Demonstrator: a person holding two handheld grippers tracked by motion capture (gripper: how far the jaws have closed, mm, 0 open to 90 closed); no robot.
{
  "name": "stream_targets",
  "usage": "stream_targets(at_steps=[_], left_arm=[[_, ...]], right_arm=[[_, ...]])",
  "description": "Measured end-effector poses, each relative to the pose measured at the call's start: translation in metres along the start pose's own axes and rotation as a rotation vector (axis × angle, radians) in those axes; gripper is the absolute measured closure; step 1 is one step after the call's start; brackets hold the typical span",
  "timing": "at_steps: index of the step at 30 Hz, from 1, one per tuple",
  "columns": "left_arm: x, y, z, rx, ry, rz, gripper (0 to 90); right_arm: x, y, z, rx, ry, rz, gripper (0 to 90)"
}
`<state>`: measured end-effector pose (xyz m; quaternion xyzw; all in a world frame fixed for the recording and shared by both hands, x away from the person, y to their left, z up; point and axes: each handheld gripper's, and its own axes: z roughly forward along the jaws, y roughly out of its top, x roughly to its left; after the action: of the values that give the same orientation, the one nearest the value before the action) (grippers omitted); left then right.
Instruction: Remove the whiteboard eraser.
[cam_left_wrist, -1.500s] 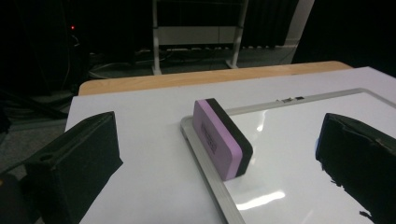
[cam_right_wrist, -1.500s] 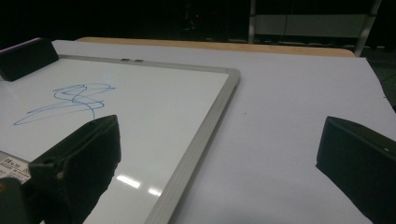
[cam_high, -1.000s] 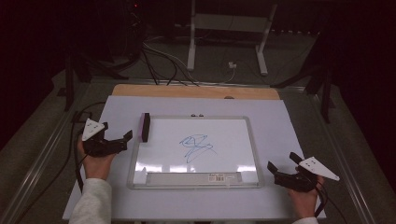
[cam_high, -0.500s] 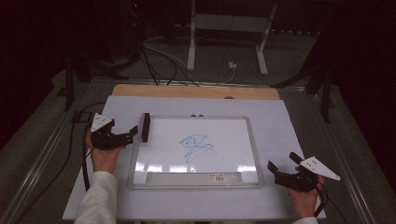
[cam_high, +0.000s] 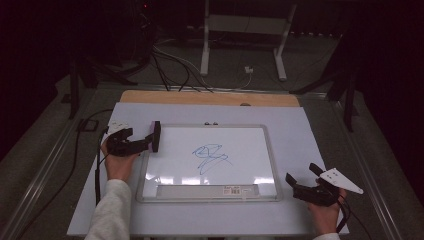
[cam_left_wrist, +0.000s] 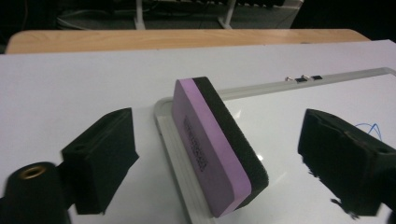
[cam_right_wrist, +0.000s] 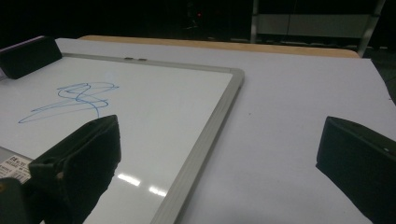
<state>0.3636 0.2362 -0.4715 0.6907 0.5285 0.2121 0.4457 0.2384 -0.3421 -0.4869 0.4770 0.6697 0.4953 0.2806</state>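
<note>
A purple-and-black eraser (cam_left_wrist: 218, 154) stands on its long edge on the left rim of a whiteboard (cam_high: 250, 172), tipped slightly so that its dark felt face turns toward the board's writing surface. The left gripper (cam_high: 142, 145) has it bracketed: seen from the left gripper view, one black jaw waits off the purple side over the table and the other off the felt side over the board, and neither pad touches the block yet. The jaws have just been closing with the eraser between them, so the gripper counts as open for now.

The pick-up looks about to be made, and it calls for care. The eraser sits nearer one jaw than the other, so the hand should centre itself before the squeeze; otherwise the first pad to arrive may topple the block off the rim. Pads ought to land flat on the two broad faces, low enough for a firm hold.

Beyond the eraser, a blue scribble (cam_high: 210, 156) marks the middle of the board, presumably what the felt is meant to wipe. The board lies on a white table (cam_high: 305, 130). At the near right corner the right gripper (cam_high: 301, 184) rests beside the frame, jaws wide apart and empty.
</note>
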Motion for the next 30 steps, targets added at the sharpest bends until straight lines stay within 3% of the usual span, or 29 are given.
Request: stream_targets(at_steps=[5, 11, 18, 30], left_arm=[[-0.001, 0.0, 0.007, 0.022, -0.005, -0.02, 17.2], [0.0, -0.003, 0.015, 0.058, 0.019, -0.043, 21.7], [-0.001, -0.006, 0.024, 0.107, 0.012, -0.034, 32.7], [-0.002, -0.007, 0.03, 0.127, -0.016, -0.036, 43.8]], right_arm=[[-0.001, 0.0, -0.001, 0.002, -0.004, 0.004, 0.0], [0.0, 0.0, -0.001, 0.004, -0.002, -0.002, 0.0], [0.0, 0.0, -0.001, 0.005, -0.002, -0.002, 0.0], [0.0, 0.0, -0.001, 0.006, -0.003, -0.004, 0.0]])
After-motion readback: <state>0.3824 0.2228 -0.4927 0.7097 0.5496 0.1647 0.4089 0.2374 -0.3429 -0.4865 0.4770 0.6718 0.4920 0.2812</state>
